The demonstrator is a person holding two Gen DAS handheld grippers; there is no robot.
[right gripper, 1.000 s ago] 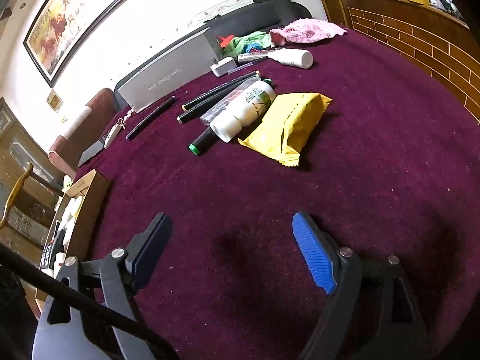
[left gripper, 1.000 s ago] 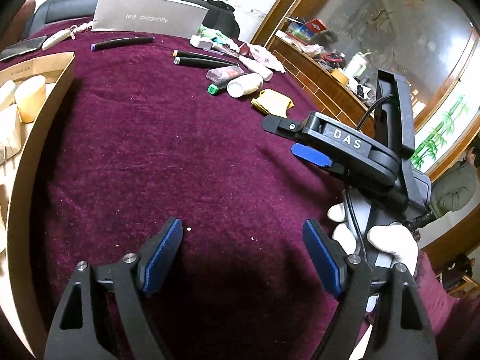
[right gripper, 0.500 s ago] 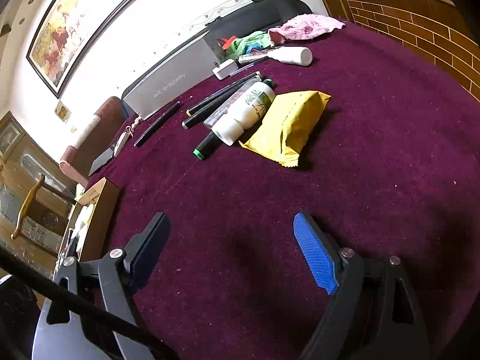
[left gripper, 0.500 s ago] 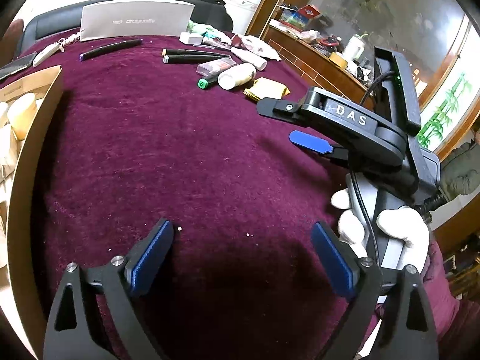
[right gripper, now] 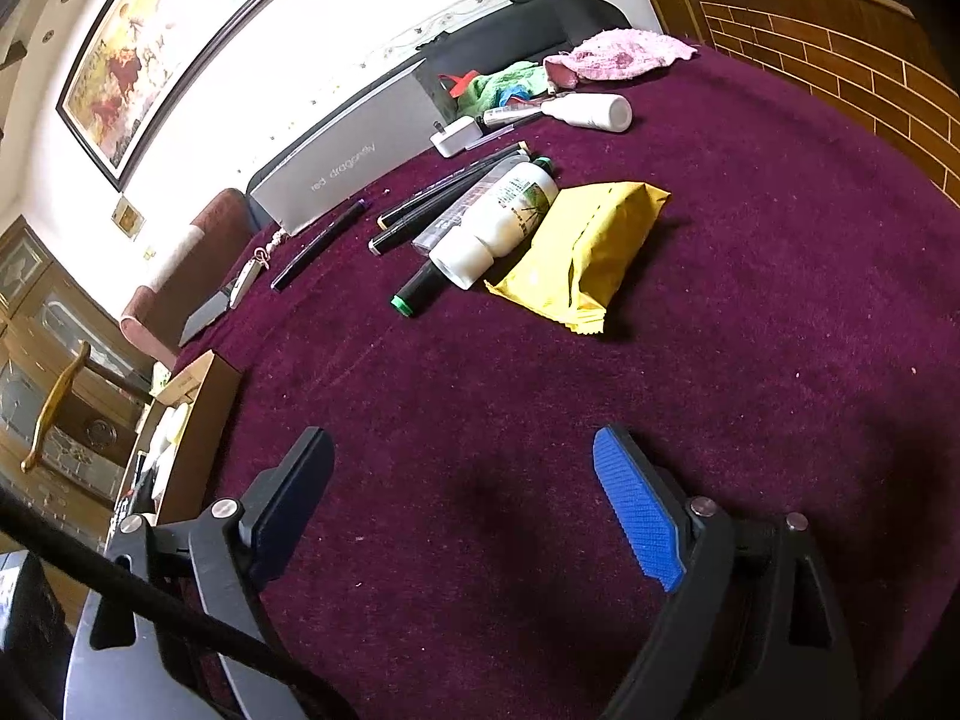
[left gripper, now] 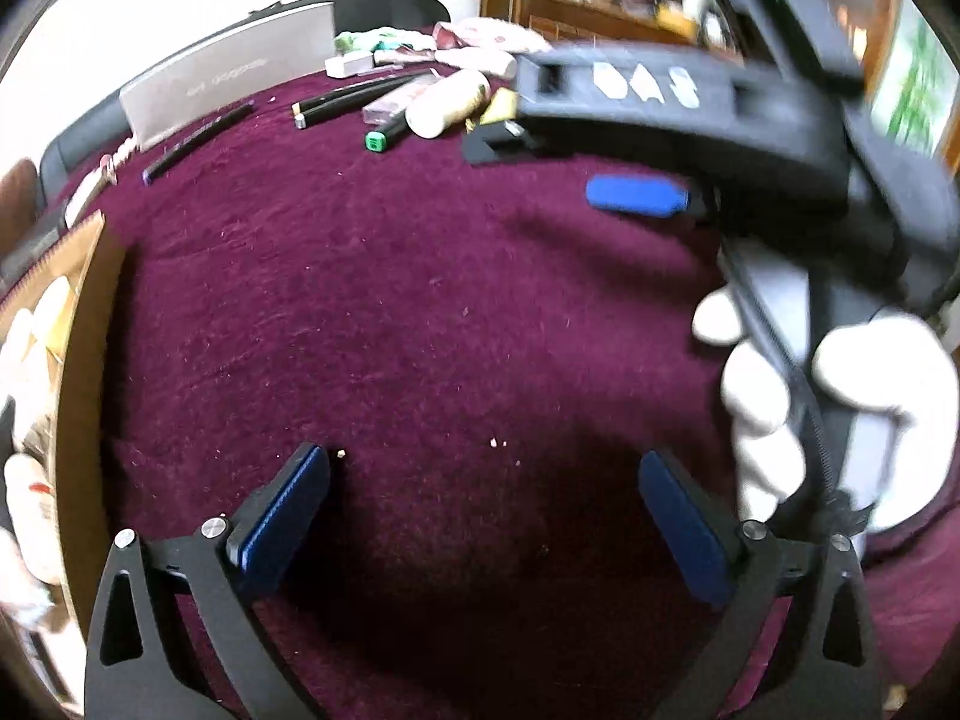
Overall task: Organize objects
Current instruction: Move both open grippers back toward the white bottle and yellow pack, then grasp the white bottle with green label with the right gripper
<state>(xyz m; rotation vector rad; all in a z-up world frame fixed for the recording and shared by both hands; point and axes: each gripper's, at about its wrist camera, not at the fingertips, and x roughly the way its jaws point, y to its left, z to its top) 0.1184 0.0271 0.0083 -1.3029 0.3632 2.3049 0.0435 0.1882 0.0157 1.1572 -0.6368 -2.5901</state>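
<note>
We find the left gripper (left gripper: 483,510) opening on nothing, the right gripper (right gripper: 462,504) spread, empty. The cardboard box (right gripper: 201,420) at left holds some items; the yellow packet (right gripper: 585,246), white bottle (right gripper: 498,222) and markers (right gripper: 444,192) wait upper centre.

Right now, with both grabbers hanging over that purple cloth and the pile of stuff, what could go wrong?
1. The white bottle lies on its side across the green-capped marker; picking either could roll the other.
2. The yellow packet touches the bottle and may drag it.
3. The right gripper sits close to the opening, empty left gripper; they might bump.
</note>
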